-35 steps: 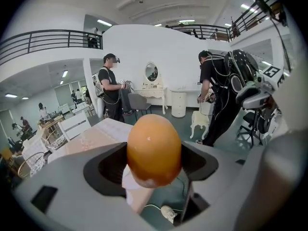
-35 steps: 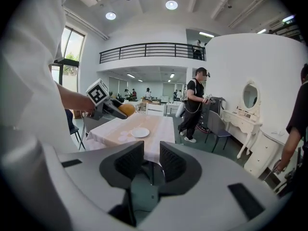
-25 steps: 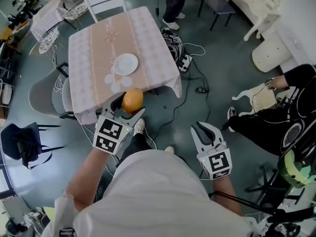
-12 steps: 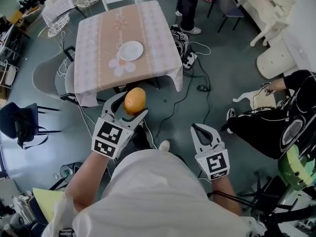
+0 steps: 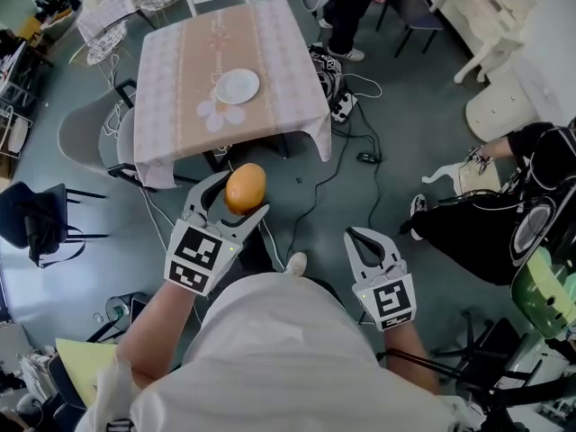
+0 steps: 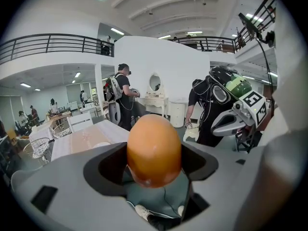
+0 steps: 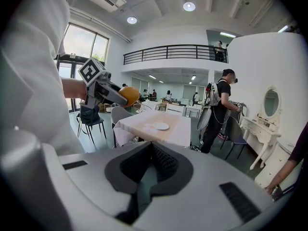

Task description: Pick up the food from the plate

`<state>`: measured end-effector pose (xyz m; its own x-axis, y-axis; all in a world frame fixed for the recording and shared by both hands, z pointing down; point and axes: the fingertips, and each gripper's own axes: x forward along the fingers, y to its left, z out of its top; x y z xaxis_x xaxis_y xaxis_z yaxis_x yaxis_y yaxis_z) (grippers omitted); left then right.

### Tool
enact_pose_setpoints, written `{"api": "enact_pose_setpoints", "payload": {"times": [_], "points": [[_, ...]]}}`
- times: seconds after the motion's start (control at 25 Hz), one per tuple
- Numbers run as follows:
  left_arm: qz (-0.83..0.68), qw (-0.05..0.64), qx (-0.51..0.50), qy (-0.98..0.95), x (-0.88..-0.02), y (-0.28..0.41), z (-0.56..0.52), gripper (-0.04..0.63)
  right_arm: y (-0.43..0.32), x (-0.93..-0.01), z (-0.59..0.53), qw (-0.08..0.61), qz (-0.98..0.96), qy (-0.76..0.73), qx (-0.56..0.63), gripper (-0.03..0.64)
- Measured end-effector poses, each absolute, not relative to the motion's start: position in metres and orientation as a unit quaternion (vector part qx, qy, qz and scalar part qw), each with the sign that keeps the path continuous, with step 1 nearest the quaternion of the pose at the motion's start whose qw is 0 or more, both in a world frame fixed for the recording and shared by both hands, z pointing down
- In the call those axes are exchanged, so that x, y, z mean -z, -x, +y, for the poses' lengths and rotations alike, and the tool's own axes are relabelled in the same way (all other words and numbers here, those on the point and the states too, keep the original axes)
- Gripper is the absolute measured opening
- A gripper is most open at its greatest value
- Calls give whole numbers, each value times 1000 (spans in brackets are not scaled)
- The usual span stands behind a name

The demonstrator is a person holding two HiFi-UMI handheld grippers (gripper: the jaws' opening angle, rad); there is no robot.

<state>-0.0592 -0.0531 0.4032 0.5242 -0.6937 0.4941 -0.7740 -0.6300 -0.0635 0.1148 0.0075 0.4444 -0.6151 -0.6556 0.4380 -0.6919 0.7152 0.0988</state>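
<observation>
The left gripper (image 5: pixel 239 194) clamps the round orange food (image 6: pixel 154 150) between its jaws, holding it over the floor beyond the near edge of the table (image 5: pixel 288 70). The plate (image 5: pixel 238 86) near the table's middle lies bare. The right gripper (image 7: pixel 153 153) is closed on nothing, apparently not needed.

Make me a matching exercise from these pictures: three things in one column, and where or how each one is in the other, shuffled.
Things:
1. orange food
2. white plate
3. right gripper

States:
A. bare, on the table
B. shut, nothing between its jaws
C. clamped in the left gripper, above the floor

Pairs: 1-C, 2-A, 3-B
</observation>
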Motion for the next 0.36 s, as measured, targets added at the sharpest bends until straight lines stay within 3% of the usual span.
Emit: {"api": "enact_pose_setpoints", "payload": {"times": [0.36], "points": [[-429, 95, -250, -863, -414, 65, -54, 350, -112, -444, 6, 229, -901, -366, -39, 12]]}}
